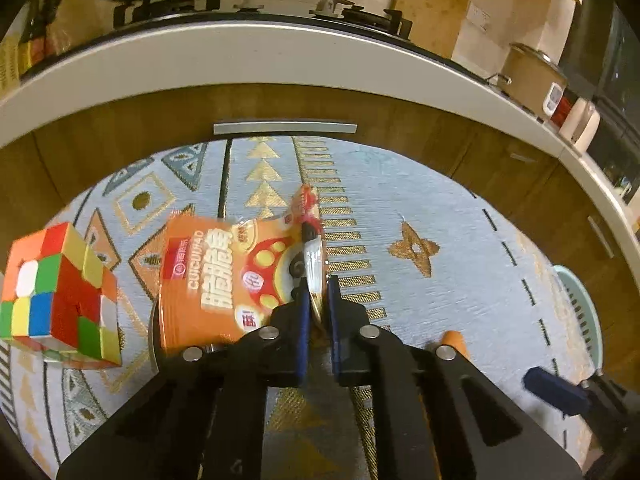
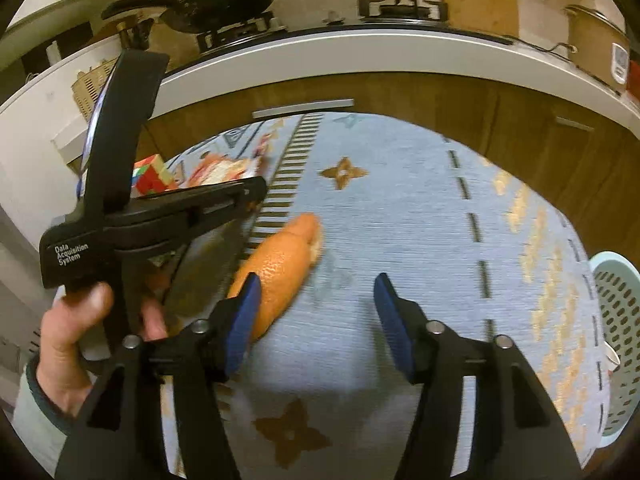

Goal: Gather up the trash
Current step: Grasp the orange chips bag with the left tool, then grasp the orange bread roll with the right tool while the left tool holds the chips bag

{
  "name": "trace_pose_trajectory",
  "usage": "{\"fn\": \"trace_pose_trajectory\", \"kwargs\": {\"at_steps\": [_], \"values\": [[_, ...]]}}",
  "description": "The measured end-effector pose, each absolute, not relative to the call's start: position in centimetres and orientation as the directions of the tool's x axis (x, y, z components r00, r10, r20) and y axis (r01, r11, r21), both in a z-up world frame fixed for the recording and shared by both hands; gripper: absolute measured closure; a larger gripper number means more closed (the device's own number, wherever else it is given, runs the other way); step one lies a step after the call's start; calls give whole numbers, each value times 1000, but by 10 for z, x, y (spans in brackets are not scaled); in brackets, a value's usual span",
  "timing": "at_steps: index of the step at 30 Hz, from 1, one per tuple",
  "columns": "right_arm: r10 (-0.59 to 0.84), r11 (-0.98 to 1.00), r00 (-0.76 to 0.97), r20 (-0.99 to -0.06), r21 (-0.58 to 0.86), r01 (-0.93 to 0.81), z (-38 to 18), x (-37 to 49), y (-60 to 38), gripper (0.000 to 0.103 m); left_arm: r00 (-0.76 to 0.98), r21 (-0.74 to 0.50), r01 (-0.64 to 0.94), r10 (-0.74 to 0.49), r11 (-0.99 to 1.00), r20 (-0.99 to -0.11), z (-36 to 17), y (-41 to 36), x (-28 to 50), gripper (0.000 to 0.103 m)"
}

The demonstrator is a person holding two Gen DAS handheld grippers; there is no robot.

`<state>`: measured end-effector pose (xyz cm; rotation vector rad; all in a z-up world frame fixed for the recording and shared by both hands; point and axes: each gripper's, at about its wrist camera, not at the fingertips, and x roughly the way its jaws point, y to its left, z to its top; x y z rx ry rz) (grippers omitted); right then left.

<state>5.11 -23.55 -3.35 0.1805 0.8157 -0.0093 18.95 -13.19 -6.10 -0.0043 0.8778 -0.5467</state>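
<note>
Here, a patterned blue cloth (image 2: 400,216) covers a table before a kitchen counter (image 1: 280,52). The left gripper (image 1: 319,300) pinches an orange snack bag (image 1: 224,276) beside a puzzle cube (image 1: 56,296). Only the right view shows the right gripper (image 2: 316,312) spread wide beside an orange peel (image 2: 276,268), with a perforated basket (image 2: 620,320) alongside.
</note>
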Motion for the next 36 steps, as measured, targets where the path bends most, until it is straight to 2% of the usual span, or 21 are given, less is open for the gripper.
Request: {"fn": "trace_pose_trajectory", "kwargs": {"at_steps": [5,14,19,22,27,32,34,35,36], "values": [[72,986,677,-732,153,60,-36,63,-222,47,487,-311,458,-528,833,-696,-59,-116,192,97],[91,975,656,-749,203,96,-33,55,-228,47,479,-330,451,-537,829,-695,-59,-104,197,97],[185,945,601,-778,309,109,-40,54,-227,47,487,-322,439,-523,839,-700,-59,-104,199,97],[178,939,590,-788,315,138,-42,60,-226,47,479,-344,426,-531,837,-699,-61,-101,201,97],[212,893,579,-787,397,212,-45,75,-233,35,476,-361,418,-540,834,-694,-61,-96,203,97],[151,894,567,-809,357,271,-43,85,-228,35,477,-361,418,-539,834,-694,-61,-95,202,97],[83,919,557,-826,279,278,-42,88,-220,47,478,-362,416,-540,834,-693,-61,-95,202,97],[47,933,553,-832,235,274,-41,88,-216,66,477,-365,415,-541,833,-692,-61,-95,202,97],[40,940,551,-834,219,263,-41,88,-215,69,476,-368,414,-543,832,-691,-61,-94,202,97]]}}
